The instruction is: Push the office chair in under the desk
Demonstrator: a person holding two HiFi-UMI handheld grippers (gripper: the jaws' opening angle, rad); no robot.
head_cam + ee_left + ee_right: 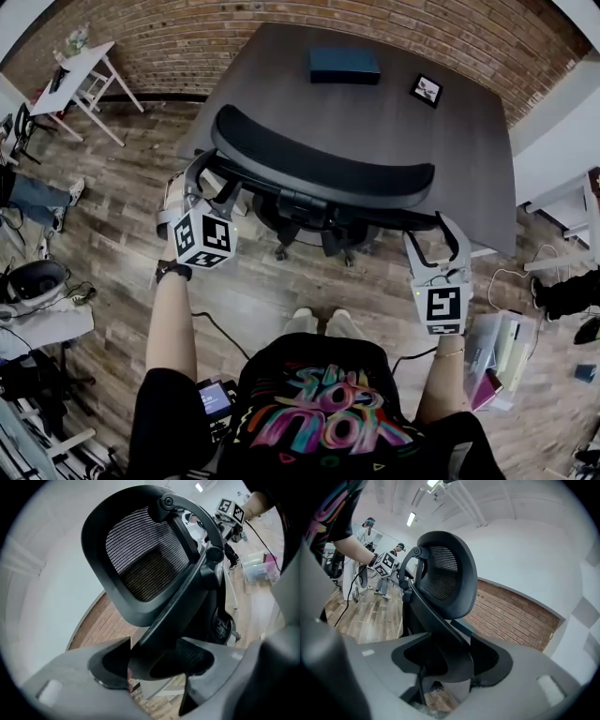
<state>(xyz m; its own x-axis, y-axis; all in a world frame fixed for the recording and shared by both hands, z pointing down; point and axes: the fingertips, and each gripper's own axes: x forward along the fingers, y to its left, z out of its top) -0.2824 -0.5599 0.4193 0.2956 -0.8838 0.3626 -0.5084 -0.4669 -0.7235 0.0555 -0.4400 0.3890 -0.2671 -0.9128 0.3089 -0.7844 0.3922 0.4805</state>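
Clamping the office chair (319,167) by its back frame with my left claw (202,183) and right claw (436,246), right at the desk (450,141) edge, I should push both sides evenly so it rolls straight.

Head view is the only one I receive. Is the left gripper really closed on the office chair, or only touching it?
Observer: The left gripper view shows the left gripper with both jaws pressed on a dark frame bar of the office chair.
Operator: And the right gripper?
Observer: In the right gripper view, the right gripper is closed on the chair in the same way.
Operator: Is the backrest solid?
Observer: No. The backrest is see-through mesh inside a hard rim.
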